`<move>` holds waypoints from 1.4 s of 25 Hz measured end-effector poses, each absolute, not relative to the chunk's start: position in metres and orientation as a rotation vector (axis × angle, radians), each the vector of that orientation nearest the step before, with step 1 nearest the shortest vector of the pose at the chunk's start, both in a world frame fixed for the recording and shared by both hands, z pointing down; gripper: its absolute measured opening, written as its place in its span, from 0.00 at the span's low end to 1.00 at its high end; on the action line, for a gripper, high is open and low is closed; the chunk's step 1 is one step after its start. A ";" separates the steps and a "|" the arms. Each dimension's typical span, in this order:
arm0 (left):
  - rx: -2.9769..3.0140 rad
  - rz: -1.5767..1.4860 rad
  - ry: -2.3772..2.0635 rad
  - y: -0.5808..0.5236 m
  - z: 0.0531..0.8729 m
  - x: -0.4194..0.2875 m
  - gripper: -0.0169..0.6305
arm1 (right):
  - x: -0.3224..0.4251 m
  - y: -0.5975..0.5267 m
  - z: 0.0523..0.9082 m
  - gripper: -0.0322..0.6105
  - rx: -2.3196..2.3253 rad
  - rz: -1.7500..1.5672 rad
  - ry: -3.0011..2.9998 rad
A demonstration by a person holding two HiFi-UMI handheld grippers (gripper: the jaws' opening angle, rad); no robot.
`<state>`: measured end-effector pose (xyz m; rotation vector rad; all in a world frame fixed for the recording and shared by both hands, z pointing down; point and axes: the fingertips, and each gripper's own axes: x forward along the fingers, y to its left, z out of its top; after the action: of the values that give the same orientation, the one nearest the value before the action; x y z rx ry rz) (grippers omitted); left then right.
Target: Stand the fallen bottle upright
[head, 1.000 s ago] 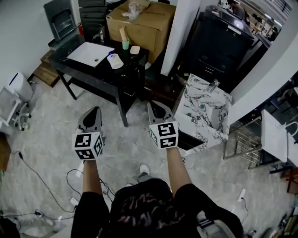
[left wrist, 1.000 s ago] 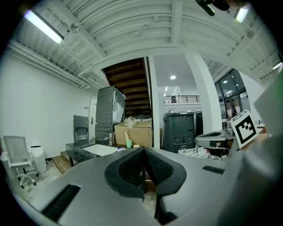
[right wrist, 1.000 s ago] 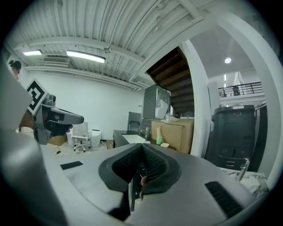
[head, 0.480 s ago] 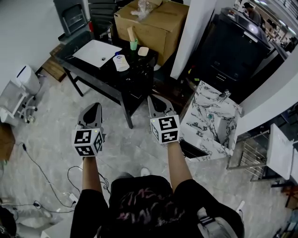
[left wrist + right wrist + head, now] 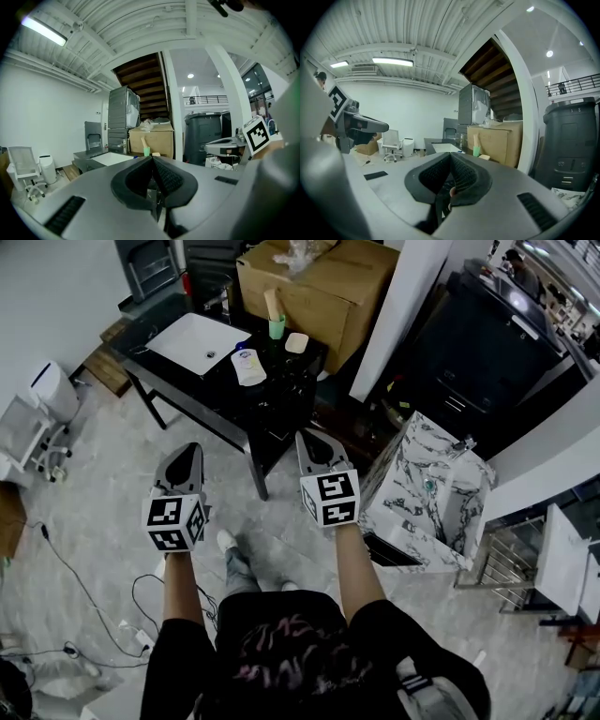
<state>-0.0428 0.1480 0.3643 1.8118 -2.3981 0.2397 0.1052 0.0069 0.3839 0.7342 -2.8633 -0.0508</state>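
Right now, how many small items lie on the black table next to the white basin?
3: a bottle on its side beside the basin, a green cup behind it, a beige bar at its right. Others may be hidden.

My right gripper [image 5: 451, 157] fills the lower frame, jaws pressed tight together; past them, right of centre, I see a green cup [image 5: 476, 151] before a cardboard box [image 5: 497, 140]
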 end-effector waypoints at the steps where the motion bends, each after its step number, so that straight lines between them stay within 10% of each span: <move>1: 1.820 0.239 -2.392 0.142 0.366 -0.049 0.05 | 0.099 0.003 0.384 0.07 0.741 -0.062 -2.862; 35: 2.126 0.230 -2.006 -0.067 0.410 -0.310 0.05 | -0.133 -0.158 0.396 0.07 1.137 -0.024 -2.640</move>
<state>-0.3101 -0.0674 0.4101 2.1256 -2.0065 0.2300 -0.1333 -0.1577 0.3961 1.1374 -2.6405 -0.0235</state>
